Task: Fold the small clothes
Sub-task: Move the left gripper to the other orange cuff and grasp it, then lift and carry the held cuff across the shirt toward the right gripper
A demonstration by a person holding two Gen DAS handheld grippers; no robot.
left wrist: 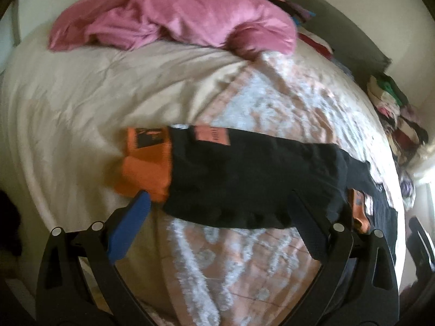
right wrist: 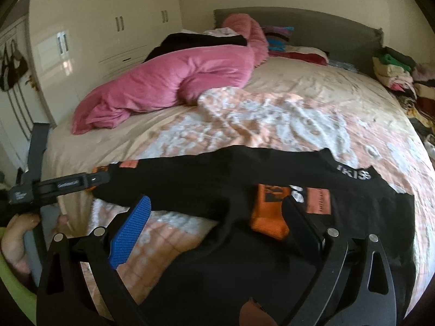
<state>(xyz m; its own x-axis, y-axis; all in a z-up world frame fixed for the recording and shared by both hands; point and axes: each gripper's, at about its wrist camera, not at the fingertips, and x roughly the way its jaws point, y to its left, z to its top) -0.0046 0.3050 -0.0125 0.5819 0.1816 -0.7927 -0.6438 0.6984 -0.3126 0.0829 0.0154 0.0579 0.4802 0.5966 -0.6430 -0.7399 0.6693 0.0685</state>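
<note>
A black garment with orange trim [left wrist: 244, 179] lies spread across the patterned bedspread. In the left wrist view its orange end [left wrist: 144, 168] lies at the left. My left gripper [left wrist: 217, 198] is open, its fingers wide apart over the garment's near edge, holding nothing. In the right wrist view the same black garment [right wrist: 217, 179] stretches across the bed with an orange panel [right wrist: 272, 212] near the middle. My right gripper [right wrist: 217, 209] is open above the garment. The left gripper [right wrist: 89, 180] shows at the garment's left end.
A pink blanket [left wrist: 176, 16] is bunched at the bed's far side, also in the right wrist view [right wrist: 168, 81]. Stacks of clothes [right wrist: 394, 73] sit along the right edge by the grey headboard [right wrist: 312, 24]. White wardrobes [right wrist: 95, 27] stand to the left.
</note>
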